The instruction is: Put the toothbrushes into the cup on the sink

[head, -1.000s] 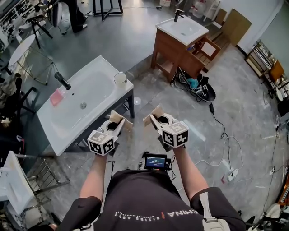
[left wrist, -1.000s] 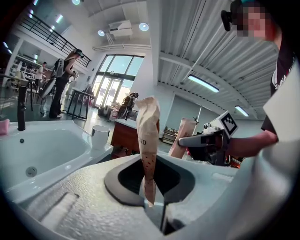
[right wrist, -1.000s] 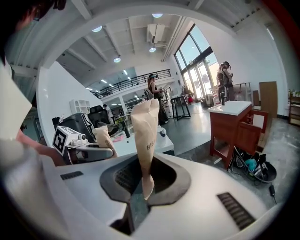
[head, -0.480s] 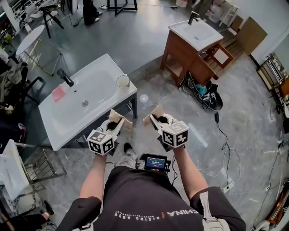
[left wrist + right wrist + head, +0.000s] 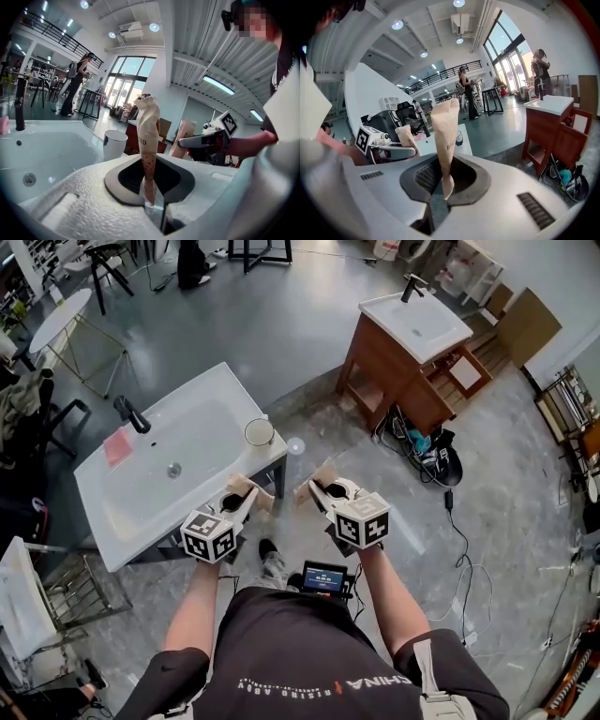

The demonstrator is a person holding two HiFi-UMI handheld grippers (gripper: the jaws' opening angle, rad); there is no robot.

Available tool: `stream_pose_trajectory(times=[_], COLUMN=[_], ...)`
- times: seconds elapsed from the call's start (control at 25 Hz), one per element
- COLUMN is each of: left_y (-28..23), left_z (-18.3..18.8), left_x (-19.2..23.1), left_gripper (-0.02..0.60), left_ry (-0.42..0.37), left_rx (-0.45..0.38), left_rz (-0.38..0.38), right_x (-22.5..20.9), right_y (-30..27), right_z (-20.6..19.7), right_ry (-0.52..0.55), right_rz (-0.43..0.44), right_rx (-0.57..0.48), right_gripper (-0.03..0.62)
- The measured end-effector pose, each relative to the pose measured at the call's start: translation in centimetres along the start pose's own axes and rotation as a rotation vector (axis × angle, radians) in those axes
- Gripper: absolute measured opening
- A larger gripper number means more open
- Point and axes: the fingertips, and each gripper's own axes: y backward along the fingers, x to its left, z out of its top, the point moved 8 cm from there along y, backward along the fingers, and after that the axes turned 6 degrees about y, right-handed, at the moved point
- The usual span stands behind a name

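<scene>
Both grippers are held side by side in front of me, short of the white sink's (image 5: 141,507) near right corner. My left gripper (image 5: 247,493) is shut on a brown paper-wrapped toothbrush (image 5: 147,126) that sticks up from its jaws. My right gripper (image 5: 313,490) is shut on a second wrapped toothbrush (image 5: 444,136), also upright. A white cup (image 5: 259,432) stands on the sink's right end, beyond the left gripper; in the left gripper view the cup (image 5: 114,144) shows just left of the packet. The cup looks empty.
A black faucet (image 5: 131,414) and a pink item (image 5: 117,446) are at the sink's far side. A wooden vanity (image 5: 412,343) with its own basin stands at the upper right, with bags and cables (image 5: 427,446) on the floor below it. A round table (image 5: 61,320) stands at the upper left.
I have walked toward the sink: the sink and cup now lie closer to both grippers in the head view. Both packets stay gripped as before.
</scene>
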Motion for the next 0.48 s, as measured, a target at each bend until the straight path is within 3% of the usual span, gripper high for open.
stream_pose_trajectory(times=[0.48], left_y=[-2.0], left_z=[4.0], left_x=[6.7], left_gripper=[0.041], left_ry=[0.029], left_rx=[-0.044], left_rz=[0.036], right_x=[-2.8], right_y=[-7.4], right_z=[4.8], right_ry=[0.046], right_rz=[0.023], right_rx=[0.031], right_gripper=[0.040])
